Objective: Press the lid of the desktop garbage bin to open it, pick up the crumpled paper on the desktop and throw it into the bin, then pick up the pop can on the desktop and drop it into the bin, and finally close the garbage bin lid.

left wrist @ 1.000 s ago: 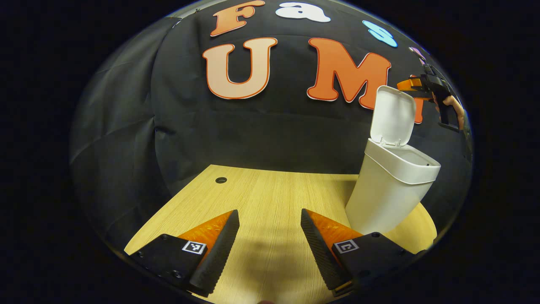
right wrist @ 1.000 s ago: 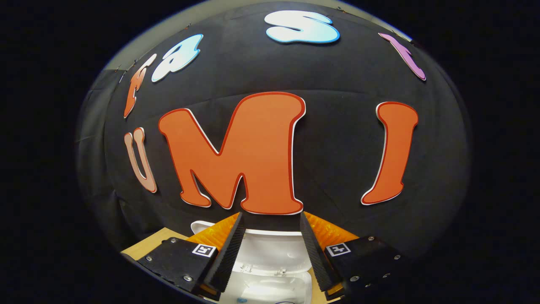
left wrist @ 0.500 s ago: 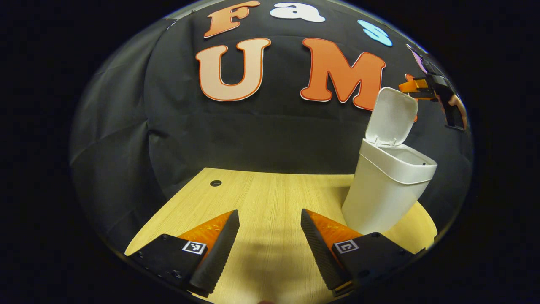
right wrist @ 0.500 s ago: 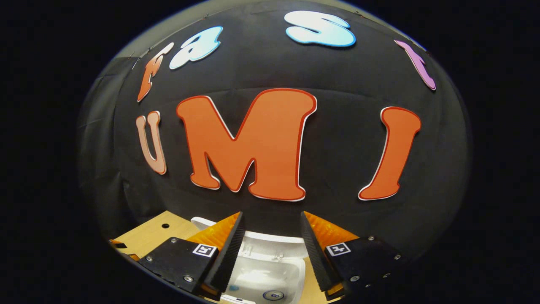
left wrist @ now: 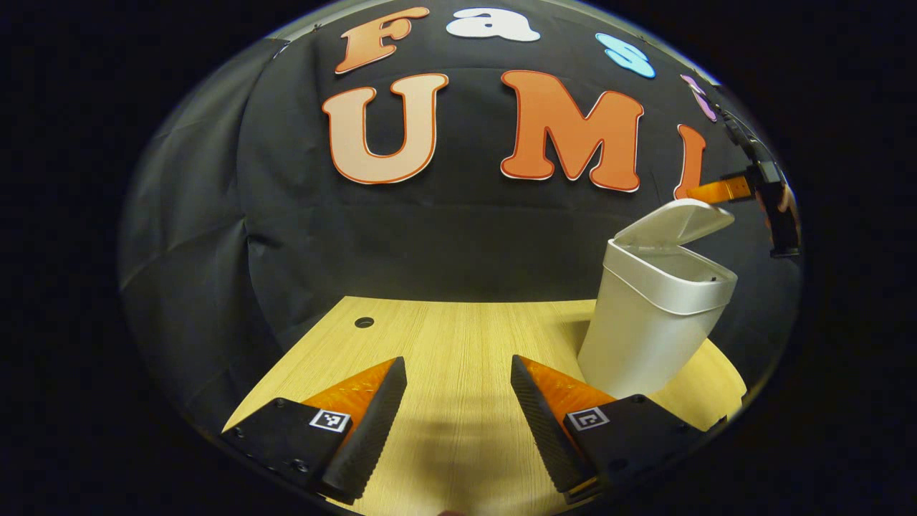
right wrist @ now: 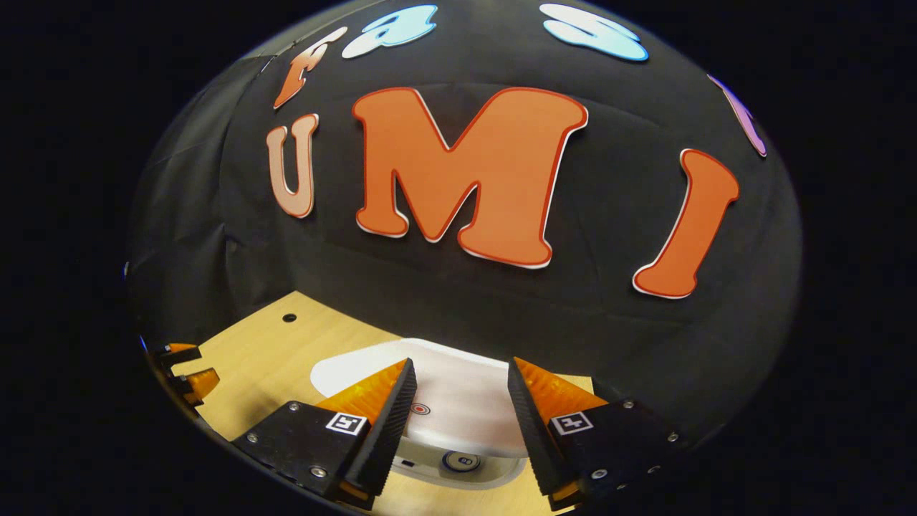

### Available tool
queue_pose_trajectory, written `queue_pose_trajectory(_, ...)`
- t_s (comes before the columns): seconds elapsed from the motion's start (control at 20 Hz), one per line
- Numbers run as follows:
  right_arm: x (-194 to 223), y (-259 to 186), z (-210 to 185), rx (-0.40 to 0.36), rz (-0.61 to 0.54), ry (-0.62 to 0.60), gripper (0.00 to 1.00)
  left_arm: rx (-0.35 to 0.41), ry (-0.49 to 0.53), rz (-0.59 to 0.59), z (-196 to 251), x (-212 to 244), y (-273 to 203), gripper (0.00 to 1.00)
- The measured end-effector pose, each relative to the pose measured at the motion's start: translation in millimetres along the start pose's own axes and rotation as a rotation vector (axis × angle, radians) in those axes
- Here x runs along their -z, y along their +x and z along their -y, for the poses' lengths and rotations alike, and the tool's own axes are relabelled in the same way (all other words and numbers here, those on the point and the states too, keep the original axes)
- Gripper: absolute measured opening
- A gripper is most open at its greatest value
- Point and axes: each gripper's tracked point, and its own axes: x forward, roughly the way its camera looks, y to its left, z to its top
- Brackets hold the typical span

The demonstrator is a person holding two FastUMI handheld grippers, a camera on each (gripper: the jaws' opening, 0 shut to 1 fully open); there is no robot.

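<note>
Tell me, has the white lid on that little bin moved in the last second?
Yes. The lid has swung down from nearly upright against the wall to a low tilt over the bin, not fully shut, with the right gripper on it.

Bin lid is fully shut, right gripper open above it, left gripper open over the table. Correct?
Not quite: in the left gripper view the lid is only partly lowered, a gap above the bin. The right gripper and left gripper are open as said.

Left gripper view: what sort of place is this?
Probably a staged recording booth, not a home: a black cloth wall backs a light wooden desk holding one white plastic bin, with a hand-held claw in front.
</note>
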Motion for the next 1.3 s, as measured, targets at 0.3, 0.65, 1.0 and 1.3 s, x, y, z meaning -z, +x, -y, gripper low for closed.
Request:
queue_pose_trajectory(0.3,38.9,-10.3,-14.0,-0.031,-0.095,0.013,0.78,0.022,0.024,0.047,5.4,-26.7,1.7,0.94)
queue_pose_trajectory(0.65,59.3,-21.8,-22.6,-0.049,-0.151,0.047,0.71,0.054,0.036,0.115,13.5,-65.2,-0.2,0.94)
queue_pose_trajectory(1.0,79.1,-24.8,-33.8,-0.064,-0.196,0.093,0.66,0.067,0.002,0.226,4.9,-130.5,-25.1,0.94)
queue_pose_trajectory(1.3,81.2,-24.1,-37.8,-0.037,-0.188,0.126,0.60,0.048,0.016,0.294,9.1,-164.2,-44.4,0.94)
